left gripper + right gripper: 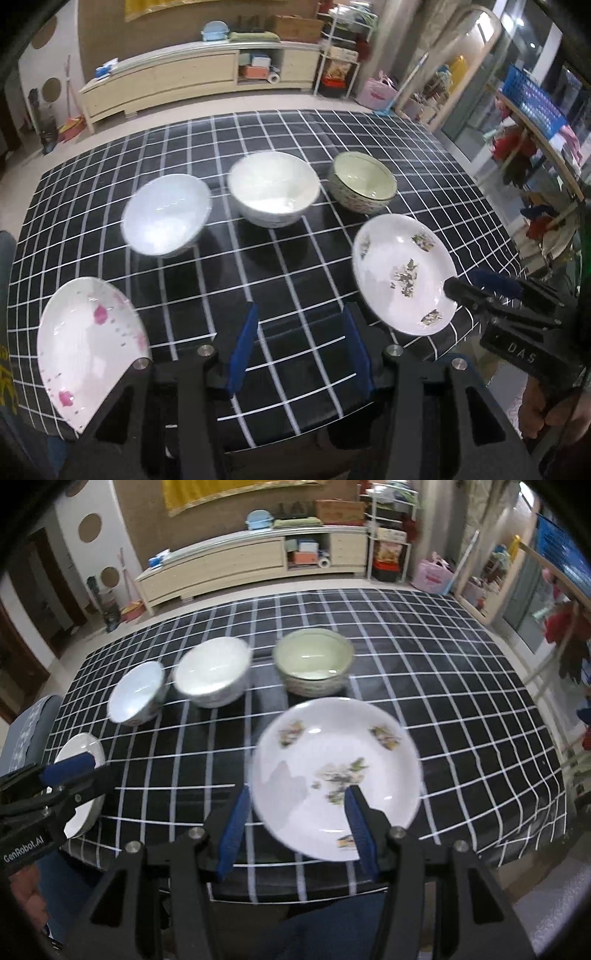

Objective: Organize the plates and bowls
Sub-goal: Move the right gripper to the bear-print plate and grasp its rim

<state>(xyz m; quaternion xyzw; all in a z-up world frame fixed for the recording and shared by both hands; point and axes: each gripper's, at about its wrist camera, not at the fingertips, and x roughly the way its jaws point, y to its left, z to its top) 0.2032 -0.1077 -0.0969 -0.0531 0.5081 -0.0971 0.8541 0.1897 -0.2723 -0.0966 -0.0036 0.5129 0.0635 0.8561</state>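
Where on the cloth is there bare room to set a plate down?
The widest bare patch is the near middle of the cloth, between the pink plate and the leaf plate, in front of the bowls. More room lies behind the bowls and to the right of the green bowl. The bowl row is crowded: blue bowl and white bowl nearly touch.

Black grid-checked table [295,122], three bowls [273,188] in a row, apparently two plates [402,273] nearer
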